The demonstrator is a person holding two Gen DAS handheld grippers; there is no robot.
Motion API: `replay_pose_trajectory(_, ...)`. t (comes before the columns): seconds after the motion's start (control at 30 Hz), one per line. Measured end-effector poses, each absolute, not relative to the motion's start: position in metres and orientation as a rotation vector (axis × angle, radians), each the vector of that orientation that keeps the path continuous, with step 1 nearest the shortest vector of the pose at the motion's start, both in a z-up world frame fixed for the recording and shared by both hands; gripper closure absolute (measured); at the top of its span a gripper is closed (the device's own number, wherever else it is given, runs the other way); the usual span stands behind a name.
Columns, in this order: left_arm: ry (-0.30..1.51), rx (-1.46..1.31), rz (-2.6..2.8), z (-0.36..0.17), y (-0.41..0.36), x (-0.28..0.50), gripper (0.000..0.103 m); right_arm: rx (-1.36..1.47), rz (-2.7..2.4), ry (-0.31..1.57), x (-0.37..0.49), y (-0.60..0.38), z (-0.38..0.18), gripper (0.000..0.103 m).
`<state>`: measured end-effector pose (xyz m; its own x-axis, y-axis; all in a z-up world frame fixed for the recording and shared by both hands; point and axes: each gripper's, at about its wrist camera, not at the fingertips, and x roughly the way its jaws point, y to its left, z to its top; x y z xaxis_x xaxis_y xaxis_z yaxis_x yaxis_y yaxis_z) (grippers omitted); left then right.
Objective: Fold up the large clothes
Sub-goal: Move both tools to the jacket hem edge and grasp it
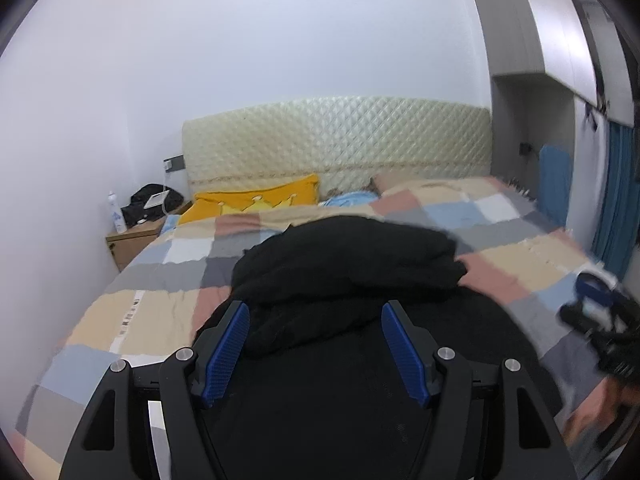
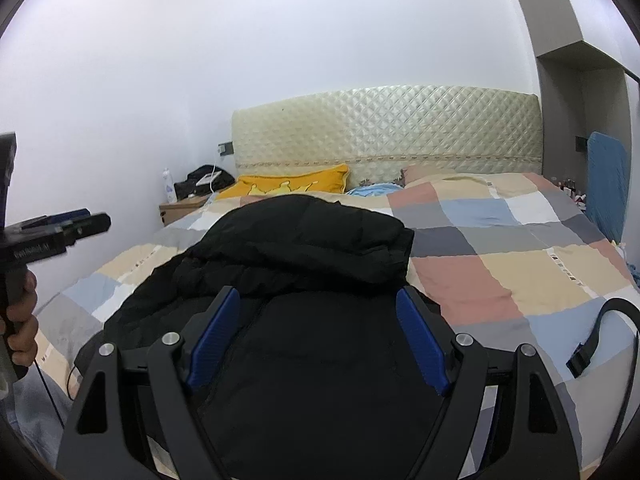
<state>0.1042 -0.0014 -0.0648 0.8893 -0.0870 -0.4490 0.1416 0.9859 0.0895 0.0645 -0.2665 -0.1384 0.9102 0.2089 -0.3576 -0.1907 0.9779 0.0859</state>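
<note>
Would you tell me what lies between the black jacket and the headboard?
A yellow pillow and checked quilt lie between black jacket and headboard, in both views.

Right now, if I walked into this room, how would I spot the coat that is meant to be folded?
Find the bed with the checked quilt and padded headboard. The black coat lies heaped on the quilt's near half, below the yellow pillow. It is the only dark, puffy thing on the pastel squares.

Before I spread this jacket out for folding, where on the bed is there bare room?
Free: checked quilt right of the black jacket, out to the black strap, and a narrower strip on its left. Crowded: the headboard end, with the yellow pillow.
</note>
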Motion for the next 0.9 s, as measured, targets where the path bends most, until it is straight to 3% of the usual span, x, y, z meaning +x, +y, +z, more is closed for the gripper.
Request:
replay_pose_trajectory(0.47,0.541,0.000,-0.030,-0.120,0.049,0.116,0.035,-0.010,0.174,0.448,0.077,-0.257,-0.151,0.022)
replay_pose_trajectory(0.73,0.577,-0.043,-0.007,-0.131,0.064,0.118,0.035,-0.012,0.087,0.625,0.118,-0.288,-0.160,0.022)
replay_pose_trajectory(0.9,0.600,-0.045,-0.007,-0.136,0.065,0.118,0.035,0.129,0.022,0.729,0.140,-0.333,-0.165,0.015)
